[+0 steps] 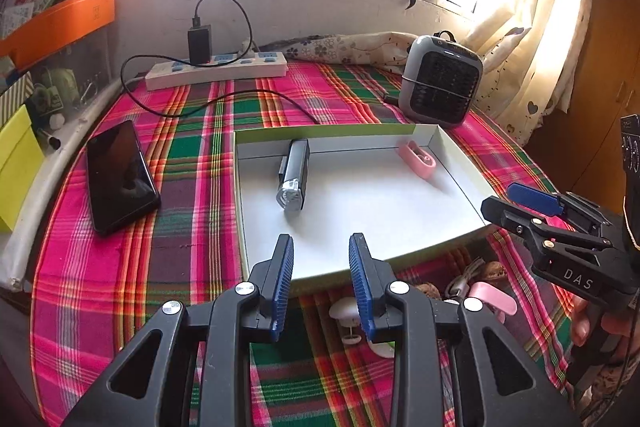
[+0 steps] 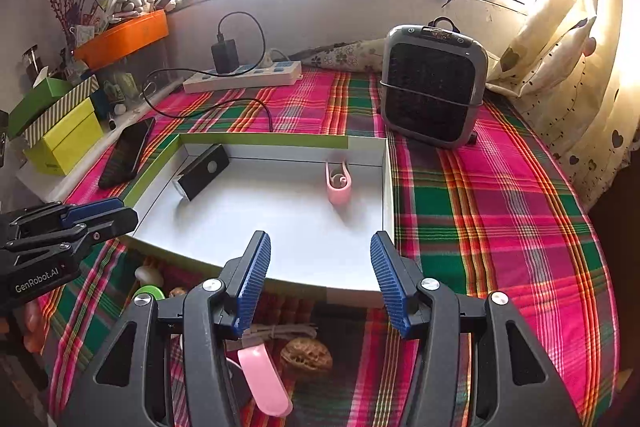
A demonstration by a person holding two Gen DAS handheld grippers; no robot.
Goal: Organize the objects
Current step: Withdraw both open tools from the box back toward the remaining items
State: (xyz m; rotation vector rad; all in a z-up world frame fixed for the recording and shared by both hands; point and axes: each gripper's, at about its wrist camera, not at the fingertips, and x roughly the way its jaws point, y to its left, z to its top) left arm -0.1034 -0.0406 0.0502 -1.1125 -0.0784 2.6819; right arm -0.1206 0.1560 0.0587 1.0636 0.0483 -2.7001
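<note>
Left wrist view: left gripper [image 1: 321, 247] released, empty, over the tray's near rim.
Right gripper [image 2: 320, 247]: released, empty, at the same rim.
Tray [image 1: 360, 129]: holds a grey gadget [image 1: 294, 177] and pink clip [image 1: 420, 159], well apart.
Cloth [image 2: 500, 211]: walnut [image 2: 306, 357] near the tray.

Things around the plaid surface

A black phone [image 1: 120, 175] lies flat on the plaid cloth [image 1: 192, 131]. A white power strip [image 1: 218, 69] with a black charger [image 1: 199, 46] plugged in sits by the wall. A gray heater [image 2: 434, 85] stands near the heart curtain [image 2: 580, 67]. An orange box [image 2: 126, 37] sits up high.
</note>
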